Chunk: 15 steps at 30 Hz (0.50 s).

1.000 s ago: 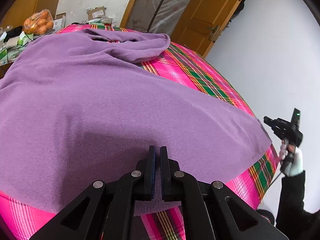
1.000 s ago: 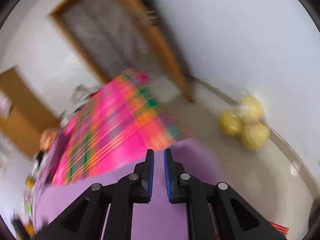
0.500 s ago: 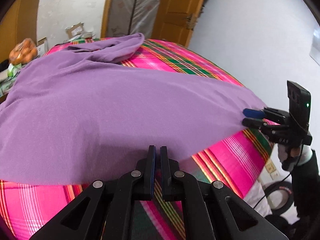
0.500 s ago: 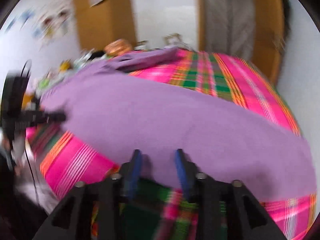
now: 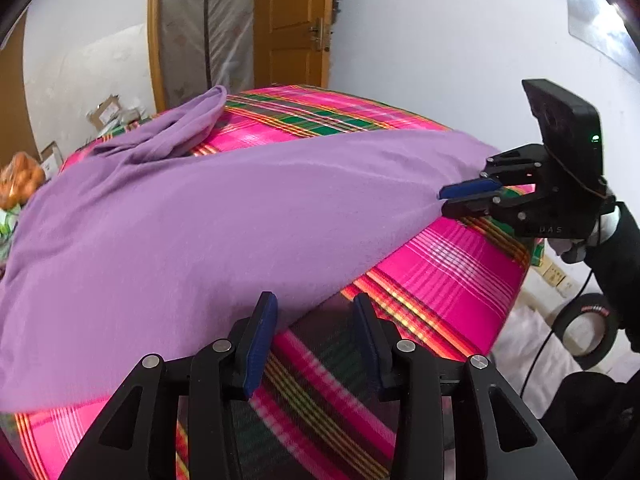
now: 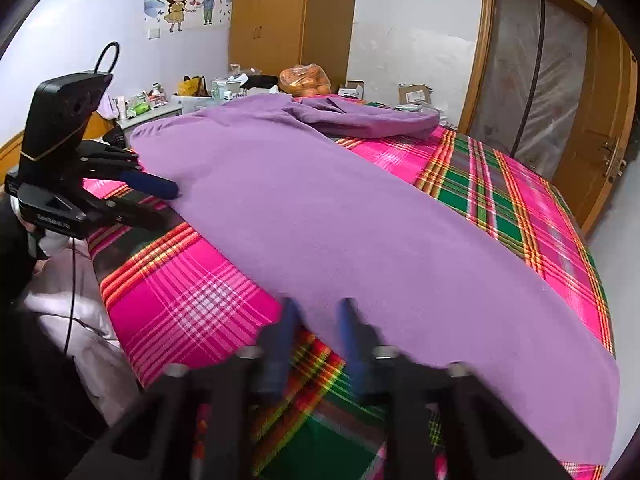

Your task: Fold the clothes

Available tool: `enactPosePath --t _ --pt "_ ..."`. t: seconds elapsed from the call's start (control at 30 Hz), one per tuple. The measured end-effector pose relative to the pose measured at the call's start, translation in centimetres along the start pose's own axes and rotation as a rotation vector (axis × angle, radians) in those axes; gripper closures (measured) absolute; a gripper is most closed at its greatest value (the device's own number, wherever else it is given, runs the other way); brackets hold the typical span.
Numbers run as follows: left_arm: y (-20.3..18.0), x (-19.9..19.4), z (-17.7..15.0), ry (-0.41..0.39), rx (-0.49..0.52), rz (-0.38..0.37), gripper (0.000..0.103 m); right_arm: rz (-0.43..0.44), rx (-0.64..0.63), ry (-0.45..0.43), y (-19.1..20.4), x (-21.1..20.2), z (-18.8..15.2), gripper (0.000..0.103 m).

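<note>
A purple long-sleeved garment (image 5: 192, 216) lies spread flat on the pink plaid bed cover (image 5: 448, 276); one sleeve is bunched at the far end (image 6: 360, 118). My left gripper (image 5: 316, 312) is open, its jaws level with the garment's near hem edge. My right gripper (image 6: 318, 316) is open at the hem's other part, blurred by motion. Each gripper shows in the other's view: the right one (image 5: 464, 196) at the garment's right corner, the left one (image 6: 156, 196) at its left edge.
The bed's front edge drops off just below both grippers. A cluttered side table (image 6: 192, 92) and a bag of oranges (image 6: 306, 78) stand beyond the bed. A wooden door (image 6: 592, 128) and a roll of tape on the floor (image 5: 588, 330) lie to the right.
Both grippers have opened. The left one swung right along the hem. The right one turned from the wall and floor to face the bed and settled at the hem.
</note>
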<state>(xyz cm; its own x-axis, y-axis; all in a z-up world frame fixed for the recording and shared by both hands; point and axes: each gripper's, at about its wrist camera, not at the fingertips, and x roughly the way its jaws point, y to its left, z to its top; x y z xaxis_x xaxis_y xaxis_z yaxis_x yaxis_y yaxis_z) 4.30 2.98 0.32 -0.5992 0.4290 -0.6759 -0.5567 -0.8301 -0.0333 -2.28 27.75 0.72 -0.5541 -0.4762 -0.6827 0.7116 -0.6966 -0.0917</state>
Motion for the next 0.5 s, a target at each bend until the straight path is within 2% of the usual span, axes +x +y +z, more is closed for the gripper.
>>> enactPosePath --t 0.07,0.23,0.33,0.37,0.4,0.43,0.5 --pt "0.0 0.3 0.3 0.005 0.006 0.004 0.063 0.002 -0.006 -0.008 0.2 0.0 0.3 0.099" --pt "-0.6 0.7 0.7 0.003 0.027 0.016 0.063 0.039 0.067 -0.094 -1.3 -2.0 1.1 0.1" --pt "-0.9 1.0 0.9 -0.002 0.036 0.024 0.063 0.05 0.082 -0.111 -1.8 -2.4 1.5 0.1" --pt "-0.9 1.0 0.9 -0.004 0.039 0.031 0.072 0.049 0.08 -0.111 -1.8 -2.4 1.6 0.1" --pt "-0.9 1.0 0.9 -0.006 0.041 0.042 0.09 0.049 0.08 -0.109 -1.8 -2.3 1.7 0.1" --pt "-0.9 1.0 0.9 -0.008 0.042 0.053 0.095 0.05 0.08 -0.107 -1.8 -2.2 1.7 0.1" --pt "-0.7 0.8 1.0 -0.012 0.033 0.057 0.099 0.048 0.073 -0.102 -1.6 -2.0 1.5 0.1"
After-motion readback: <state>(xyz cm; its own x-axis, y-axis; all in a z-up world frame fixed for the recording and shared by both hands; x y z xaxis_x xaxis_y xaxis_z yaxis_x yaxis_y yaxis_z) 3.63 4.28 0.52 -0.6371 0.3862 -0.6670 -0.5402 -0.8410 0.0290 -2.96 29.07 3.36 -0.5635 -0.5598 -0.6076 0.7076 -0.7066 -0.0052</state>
